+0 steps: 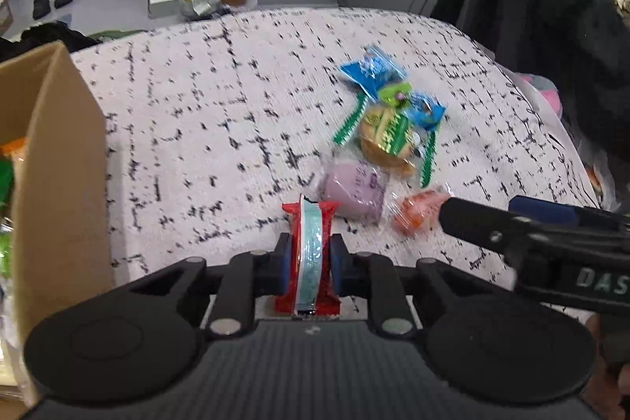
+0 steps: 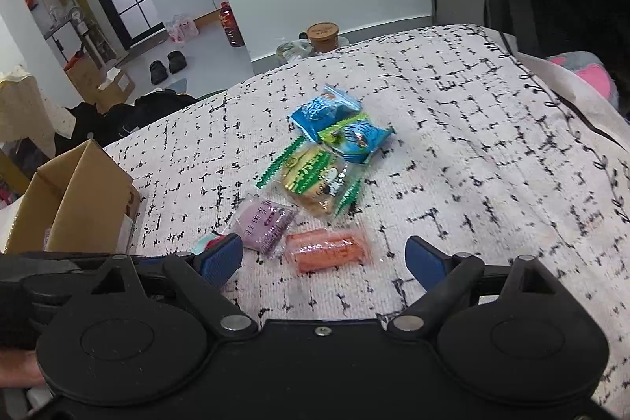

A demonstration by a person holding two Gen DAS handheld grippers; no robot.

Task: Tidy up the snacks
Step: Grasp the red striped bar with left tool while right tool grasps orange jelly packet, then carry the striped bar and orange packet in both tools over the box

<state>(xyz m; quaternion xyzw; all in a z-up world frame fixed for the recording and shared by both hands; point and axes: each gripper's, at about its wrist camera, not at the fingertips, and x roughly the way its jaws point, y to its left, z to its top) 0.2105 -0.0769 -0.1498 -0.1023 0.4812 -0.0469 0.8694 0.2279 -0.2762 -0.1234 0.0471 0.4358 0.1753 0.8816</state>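
My left gripper (image 1: 309, 256) is shut on a red and light-blue snack packet (image 1: 310, 254), held on edge above the patterned cloth. Ahead of it lies a pile of snacks: a purple packet (image 1: 356, 189), an orange packet (image 1: 417, 213), a green-edged biscuit packet (image 1: 388, 136) and two blue packets (image 1: 370, 69). My right gripper (image 2: 323, 258) is open, with the orange packet (image 2: 325, 250) lying between its fingertips, just ahead on the cloth. The purple packet (image 2: 264, 225), the biscuit packet (image 2: 315, 180) and the blue packets (image 2: 323, 111) lie beyond it. The right gripper also shows in the left wrist view (image 1: 551, 231).
An open cardboard box (image 1: 51, 160) with snacks inside stands at the left edge of the cloth-covered surface (image 1: 236, 105); it also shows in the right wrist view (image 2: 78, 199). Dark clothing (image 1: 531, 6) hangs at the right. Beyond the far edge is the floor with jars and shoes.
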